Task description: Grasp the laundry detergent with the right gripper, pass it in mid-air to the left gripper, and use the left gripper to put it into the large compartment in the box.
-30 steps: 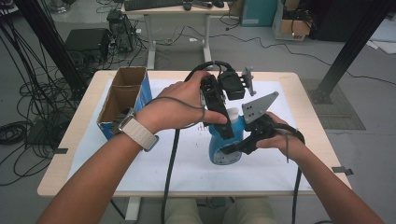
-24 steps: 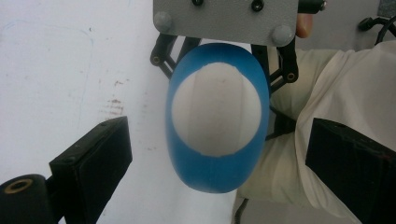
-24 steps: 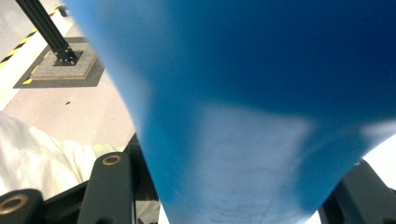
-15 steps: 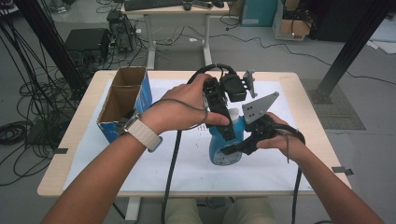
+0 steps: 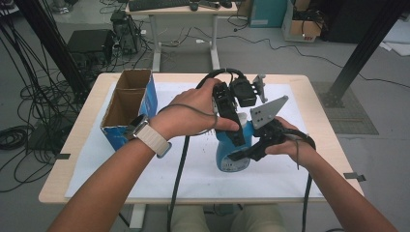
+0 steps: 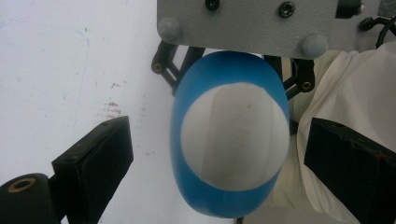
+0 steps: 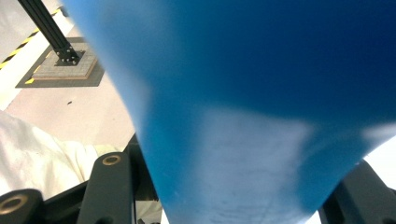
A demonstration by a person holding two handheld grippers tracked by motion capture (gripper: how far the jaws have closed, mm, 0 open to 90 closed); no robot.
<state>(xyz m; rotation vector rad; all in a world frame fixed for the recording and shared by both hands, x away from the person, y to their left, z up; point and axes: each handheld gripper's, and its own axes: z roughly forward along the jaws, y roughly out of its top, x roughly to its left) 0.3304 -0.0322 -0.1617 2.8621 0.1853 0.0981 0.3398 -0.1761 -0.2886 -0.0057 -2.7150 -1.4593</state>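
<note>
Clearly right gripper [image 5: 241, 154] clamps blue bottle [image 5: 234, 150].

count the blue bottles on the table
1. The blue bottle stands on the white sheet near the table's middle, right of the cardboard box, with the right gripper shut on it. More could be hidden inside the box.

1. Left forearm reaching in from the lower left of the high view, a watch on the wrist, the hand wrapped over the left gripper [image 5: 237, 137].
2. Left gripper pointing down, jaws spread wide, pads clear on either side in the left gripper view.
3. Right forearm entering from the lower right, hand closed around the right gripper [image 5: 241, 155].
4. Right gripper lying near level, aimed left, jaws clamped tight.
</note>
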